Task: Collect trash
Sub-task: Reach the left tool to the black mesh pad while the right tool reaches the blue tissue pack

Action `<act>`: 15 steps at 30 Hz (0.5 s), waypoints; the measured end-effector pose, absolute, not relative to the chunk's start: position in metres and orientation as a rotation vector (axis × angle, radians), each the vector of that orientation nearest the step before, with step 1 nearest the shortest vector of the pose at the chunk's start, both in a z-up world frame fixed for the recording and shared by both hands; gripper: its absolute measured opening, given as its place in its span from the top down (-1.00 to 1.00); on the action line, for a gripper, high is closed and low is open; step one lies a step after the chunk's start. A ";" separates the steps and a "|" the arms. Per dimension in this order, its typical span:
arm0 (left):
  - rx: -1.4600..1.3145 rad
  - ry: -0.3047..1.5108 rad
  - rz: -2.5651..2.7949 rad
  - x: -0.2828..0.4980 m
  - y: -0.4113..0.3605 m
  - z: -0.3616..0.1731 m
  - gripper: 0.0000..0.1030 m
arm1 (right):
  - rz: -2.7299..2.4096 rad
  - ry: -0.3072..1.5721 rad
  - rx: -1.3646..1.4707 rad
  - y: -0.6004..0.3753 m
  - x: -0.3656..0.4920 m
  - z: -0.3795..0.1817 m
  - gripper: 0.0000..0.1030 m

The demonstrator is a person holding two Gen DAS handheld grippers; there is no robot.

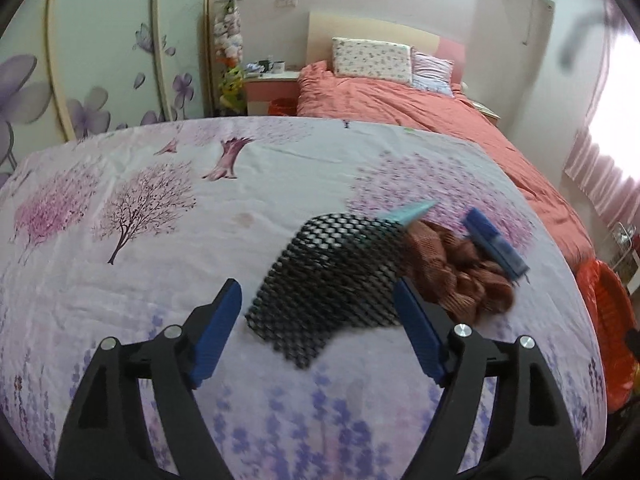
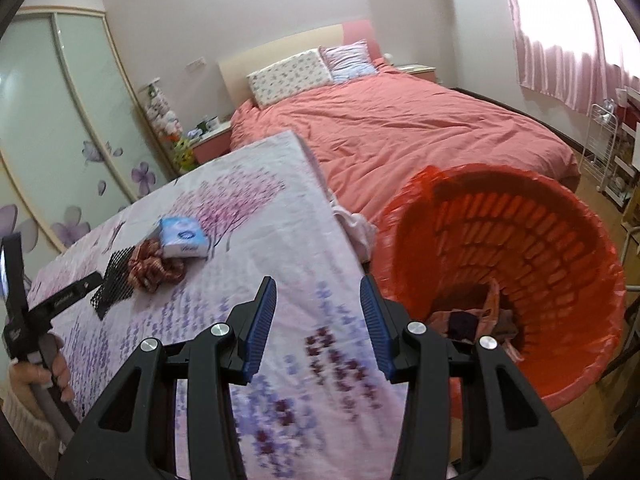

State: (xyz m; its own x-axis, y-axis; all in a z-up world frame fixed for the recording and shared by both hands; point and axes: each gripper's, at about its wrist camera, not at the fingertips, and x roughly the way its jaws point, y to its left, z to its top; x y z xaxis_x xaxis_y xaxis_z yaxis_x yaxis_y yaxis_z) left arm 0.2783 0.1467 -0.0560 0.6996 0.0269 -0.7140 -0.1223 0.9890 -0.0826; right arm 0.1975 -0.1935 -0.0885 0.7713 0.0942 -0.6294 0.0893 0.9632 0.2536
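Three pieces of trash lie bunched together on the table (image 1: 160,320), which is covered by a cloth printed with pink trees and purple flowers: a black mesh net (image 1: 328,280), a crumpled reddish-brown net (image 1: 460,276) touching its right edge, and a blue tissue packet (image 1: 494,242) resting against the far side of the brown net. In the left wrist view a pale teal strip (image 1: 412,212) pokes out from behind the black mesh; what it is cannot be told.

The left hand-held gripper (image 1: 318,300) hangs over the near end of the black mesh net with its blue-padded jaws spread wide apart, one on each side of the net, gripping nothing. From the right wrist view the same gripper shows at the left edge, held in the person's hand (image 2: 56,372), its tip at the black mesh net (image 2: 116,276), with the reddish-brown net (image 2: 156,266) and tissue packet (image 2: 182,236) just beyond.

The right hand-held gripper (image 2: 318,328) is also spread open and holds nothing; it hovers over the table's right edge, well apart from the trash pile. Just beside that edge stands a red bin (image 2: 560,248) lined with a red bag, with some crumpled scraps at its bottom. Beyond the table is a bed (image 2: 400,128) with a salmon cover and two pillows.
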 end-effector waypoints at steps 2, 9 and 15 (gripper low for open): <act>-0.137 0.802 0.065 0.283 0.148 -0.059 -0.52 | 0.012 0.699 0.271 -0.189 0.200 -0.089 0.13; -0.094 0.869 0.093 0.307 0.142 -0.078 -0.52 | 0.028 0.719 0.250 -0.175 0.205 -0.092 0.13; -0.105 0.885 0.100 0.311 0.142 -0.082 -0.52 | 0.033 0.735 0.250 -0.170 0.207 -0.097 0.13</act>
